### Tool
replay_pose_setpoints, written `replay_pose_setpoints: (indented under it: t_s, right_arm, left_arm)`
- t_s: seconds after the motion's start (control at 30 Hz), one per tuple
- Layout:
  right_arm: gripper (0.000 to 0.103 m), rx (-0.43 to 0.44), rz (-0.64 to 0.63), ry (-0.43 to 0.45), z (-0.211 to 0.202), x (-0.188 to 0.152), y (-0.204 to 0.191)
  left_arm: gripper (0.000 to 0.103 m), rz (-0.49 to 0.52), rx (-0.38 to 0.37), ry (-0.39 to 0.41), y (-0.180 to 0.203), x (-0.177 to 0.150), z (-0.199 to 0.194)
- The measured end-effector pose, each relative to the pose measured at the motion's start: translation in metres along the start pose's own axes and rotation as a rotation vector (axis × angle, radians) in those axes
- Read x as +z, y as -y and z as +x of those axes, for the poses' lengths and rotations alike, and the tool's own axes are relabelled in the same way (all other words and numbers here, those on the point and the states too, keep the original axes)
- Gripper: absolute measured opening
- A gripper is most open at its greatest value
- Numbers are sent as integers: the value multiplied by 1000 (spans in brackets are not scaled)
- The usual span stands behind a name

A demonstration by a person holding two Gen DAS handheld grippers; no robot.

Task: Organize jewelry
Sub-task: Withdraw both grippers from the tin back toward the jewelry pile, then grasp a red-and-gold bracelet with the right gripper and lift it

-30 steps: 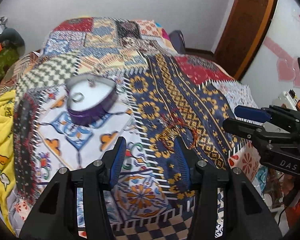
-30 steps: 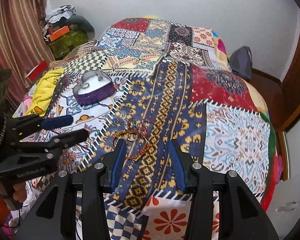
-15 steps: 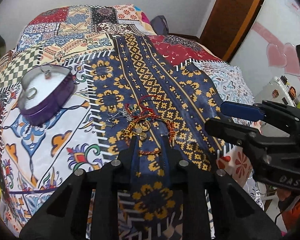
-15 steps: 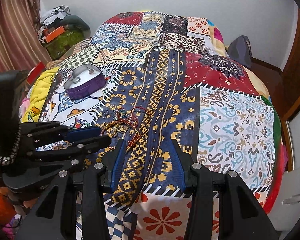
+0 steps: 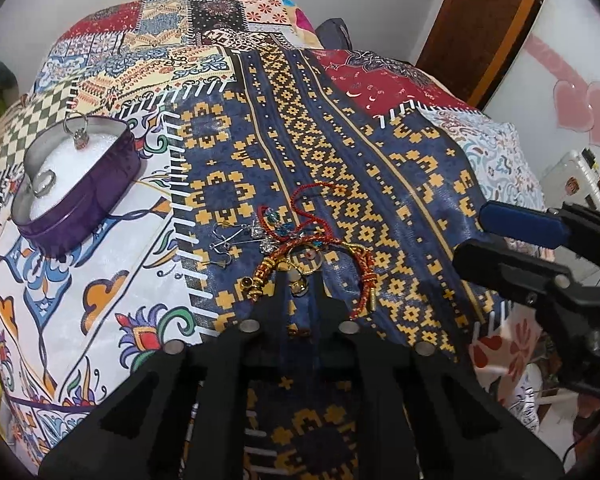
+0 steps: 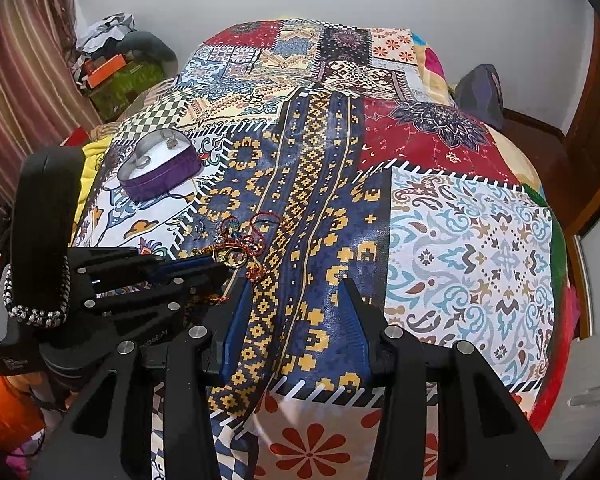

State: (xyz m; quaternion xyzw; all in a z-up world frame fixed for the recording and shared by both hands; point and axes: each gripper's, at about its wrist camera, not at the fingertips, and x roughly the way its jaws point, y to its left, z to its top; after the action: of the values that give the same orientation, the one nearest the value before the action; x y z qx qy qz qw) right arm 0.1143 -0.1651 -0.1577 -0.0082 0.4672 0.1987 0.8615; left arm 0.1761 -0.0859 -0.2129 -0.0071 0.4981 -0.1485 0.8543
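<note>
A tangle of jewelry (image 5: pixel 300 240) lies on the blue and gold quilt patch: red cord bracelets, silver earrings (image 5: pixel 230 240), gold rings. It also shows in the right wrist view (image 6: pixel 240 240). My left gripper (image 5: pixel 299 280) has its jaws nearly closed around a small gold ring (image 5: pixel 299 285) at the near edge of the pile. A purple heart-shaped tin (image 5: pixel 72 184) with white lining holds two rings; it sits far left and shows in the right wrist view (image 6: pixel 160 168). My right gripper (image 6: pixel 296 300) is open and empty above the quilt, right of the pile.
The patchwork quilt (image 6: pixel 460 240) covers the whole bed. A wooden door (image 5: pixel 488 20) stands at the right. Clutter and a striped curtain (image 6: pixel 28 92) lie left of the bed. A dark bag (image 6: pixel 480 92) sits by the far wall.
My left gripper moved from near the tin over to the jewelry pile and closed its jaws down on the gold ring. The right gripper stayed open and shifted slightly.
</note>
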Motion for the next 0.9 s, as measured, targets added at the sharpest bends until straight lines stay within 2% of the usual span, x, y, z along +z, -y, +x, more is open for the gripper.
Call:
replay_pose_setpoints:
  t_s: [0.17, 0.5, 0.73, 0.9]
  right_arm:
    - [40, 4, -12, -7, 1, -1, -4]
    - [40, 51, -62, -45, 19, 2, -30]
    - [40, 48, -47, -93, 49, 2, -36]
    - [39, 58, -22, -85, 53, 3, -32]
  left_arm:
    - [7, -22, -11, 13, -4, -3, -8]
    - [7, -58, 25, 127, -23, -8, -56]
    - [7, -88, 46, 145, -40, -17, -67]
    - [7, -104, 57, 147, -49, -24, -69]
